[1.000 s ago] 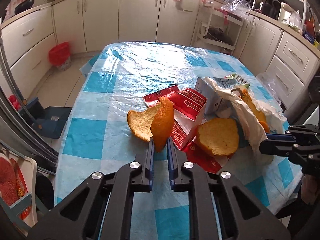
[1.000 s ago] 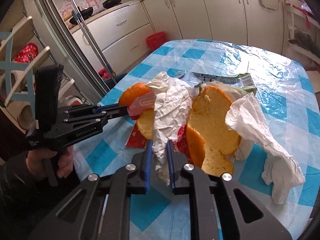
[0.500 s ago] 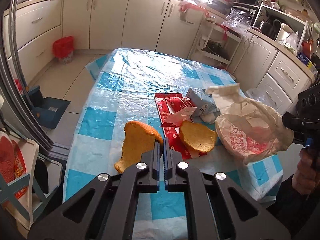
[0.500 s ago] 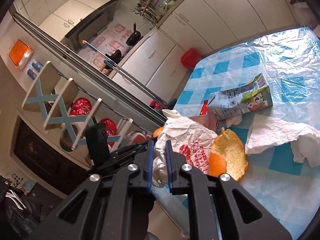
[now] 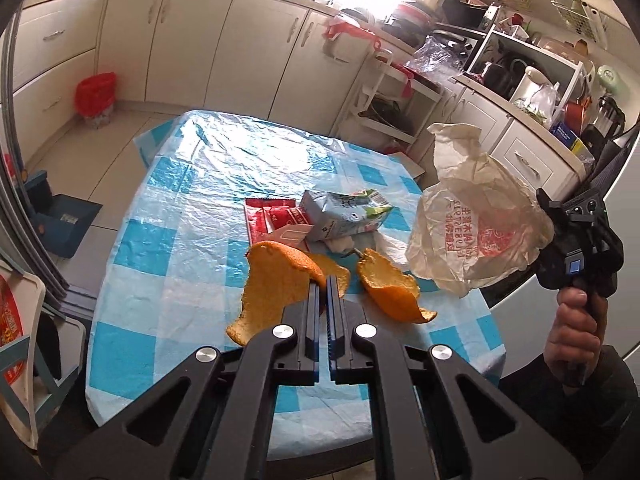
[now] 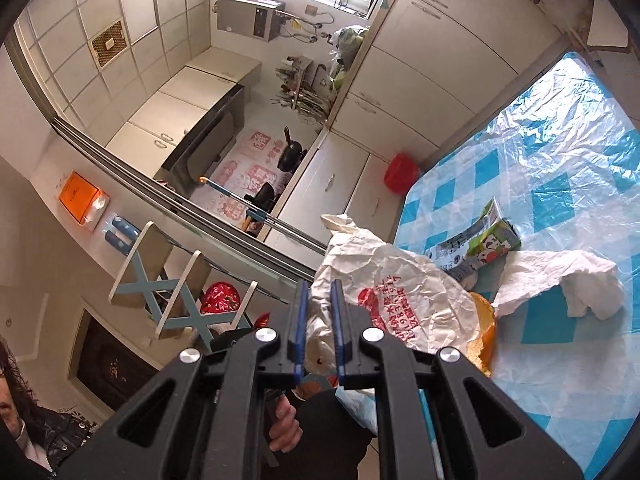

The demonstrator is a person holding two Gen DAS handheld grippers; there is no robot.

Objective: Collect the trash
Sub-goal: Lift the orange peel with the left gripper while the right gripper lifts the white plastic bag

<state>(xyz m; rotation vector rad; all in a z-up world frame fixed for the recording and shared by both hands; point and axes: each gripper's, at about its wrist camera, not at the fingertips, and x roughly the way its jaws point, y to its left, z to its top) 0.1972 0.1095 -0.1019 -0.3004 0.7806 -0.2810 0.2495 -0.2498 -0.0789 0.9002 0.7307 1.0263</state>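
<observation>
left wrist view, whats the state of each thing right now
left claw: shut on large orange peel, lifted
right claw: shut on crumpled white plastic bag, held up
second orange peel: lying on table
milk carton: on its side
red wrapper: flat on checked tablecloth

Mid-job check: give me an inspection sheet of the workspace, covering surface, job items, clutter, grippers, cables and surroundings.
Surface: table under a blue-and-white checked plastic cover, wrinkled.
Job's things: orange peel pinched in the left gripper; crumpled white bag with red print held up off the table by the right gripper; second orange peel, milk carton, red wrapper and white tissue lie on the table.
Clutter: nothing seen beyond the trash.
Grippers: both shut on their loads.
Cables: nothing seen.
Surroundings: white kitchen cabinets; red bin on the floor by them; crowded counter at right.
</observation>
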